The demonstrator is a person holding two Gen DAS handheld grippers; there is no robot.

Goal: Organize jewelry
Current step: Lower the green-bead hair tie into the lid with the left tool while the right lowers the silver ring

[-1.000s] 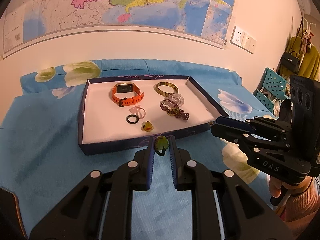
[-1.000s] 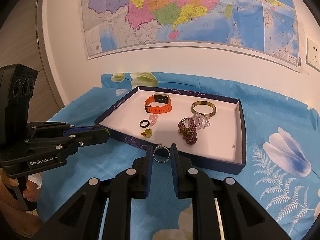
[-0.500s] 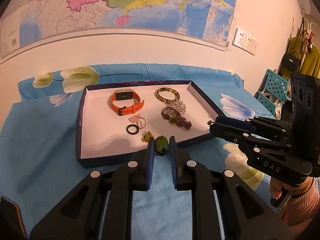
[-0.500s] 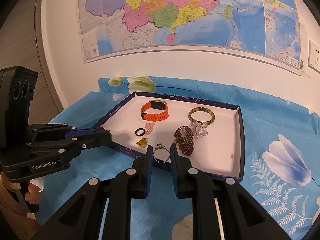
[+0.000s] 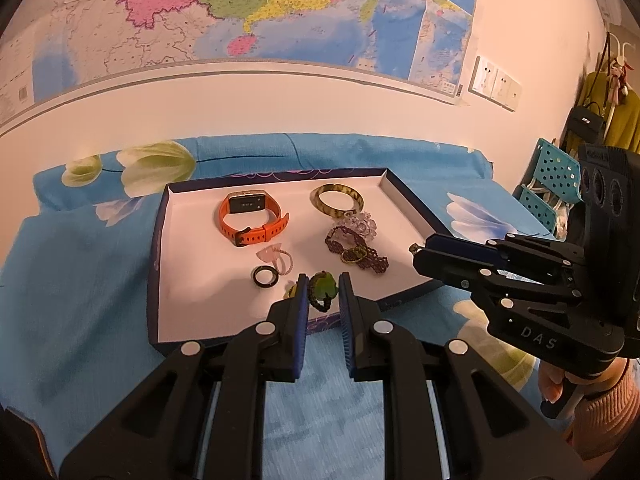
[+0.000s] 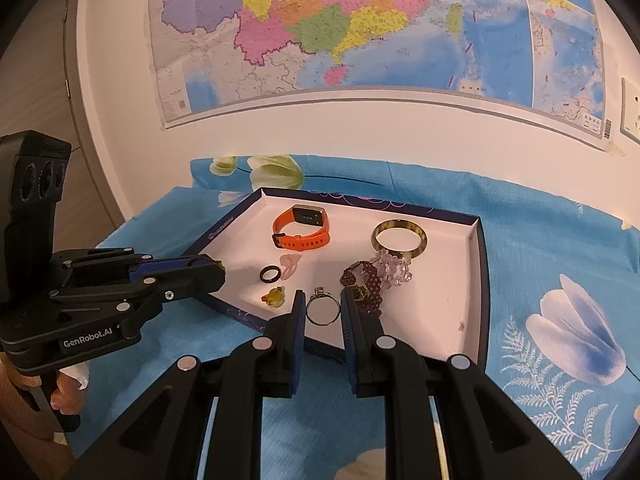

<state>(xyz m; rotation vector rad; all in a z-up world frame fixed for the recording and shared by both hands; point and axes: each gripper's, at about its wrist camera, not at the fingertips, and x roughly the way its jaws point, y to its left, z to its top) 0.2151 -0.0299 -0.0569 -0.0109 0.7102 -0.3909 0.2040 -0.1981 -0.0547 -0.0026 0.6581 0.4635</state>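
Most pieces already lie in tray point(image 5: 160, 240). Left tool point(image 5: 323, 292) grips green pendant point(image 5: 323, 285), right tool point(image 6: 322, 310) grips silver ring point(image 6: 322, 311), both over tray's near edge; setting down remains.

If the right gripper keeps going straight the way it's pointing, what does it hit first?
Probably the purple beaded bracelet, just ahead and slightly right of the right gripper, which is holding a silver ring over the tray. Depth is uncertain.
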